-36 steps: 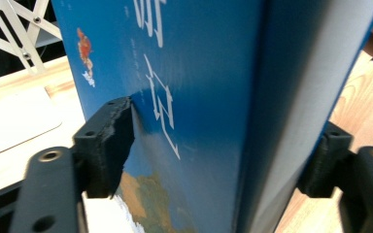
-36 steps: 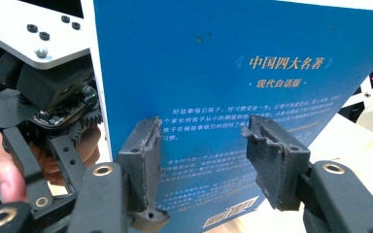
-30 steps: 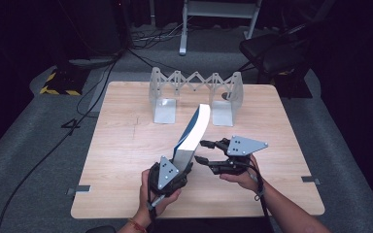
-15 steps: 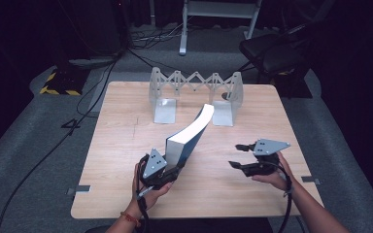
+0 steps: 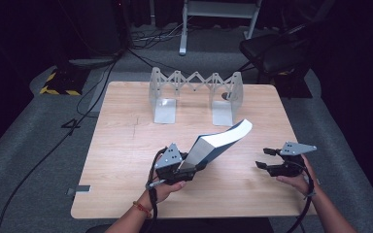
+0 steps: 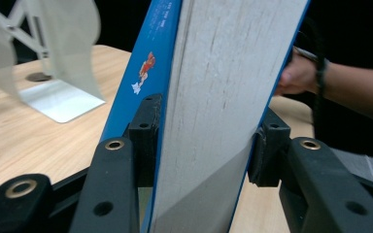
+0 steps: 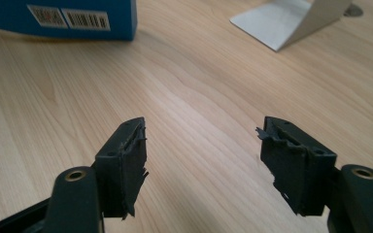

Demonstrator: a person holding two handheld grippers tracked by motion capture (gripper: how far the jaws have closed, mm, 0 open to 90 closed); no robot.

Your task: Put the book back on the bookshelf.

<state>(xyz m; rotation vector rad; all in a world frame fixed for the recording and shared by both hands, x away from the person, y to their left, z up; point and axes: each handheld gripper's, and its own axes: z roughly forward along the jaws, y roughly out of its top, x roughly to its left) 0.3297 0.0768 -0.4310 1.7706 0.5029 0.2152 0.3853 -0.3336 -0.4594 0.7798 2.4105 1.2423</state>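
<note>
Black fingers (image 6: pixel 141 141) of my left gripper (image 5: pixel 187 171) are clamped on the lower end of the blue book (image 5: pixel 219 143), one pad on the blue cover, the other on the far cover past the white page block. In the left gripper view the page edges run up between the two pads and out past the top of the frame. From the high view I see the book rising out of that grip and leaning up and to the right over the middle of the table (image 5: pixel 126 145), its top end bent over and clear of the wood.

My right gripper (image 5: pixel 266 158) sits well to the right of the book, low over the table, and its jaws have been opening within the last second; its fingers (image 7: pixel 124 165) stand apart with bare wood between them. In the right gripper view the book's barcoded corner shows well beyond those fingers.

Behind the book stands the grey metal book rack (image 5: pixel 196 90), near the table's far edge.
</note>
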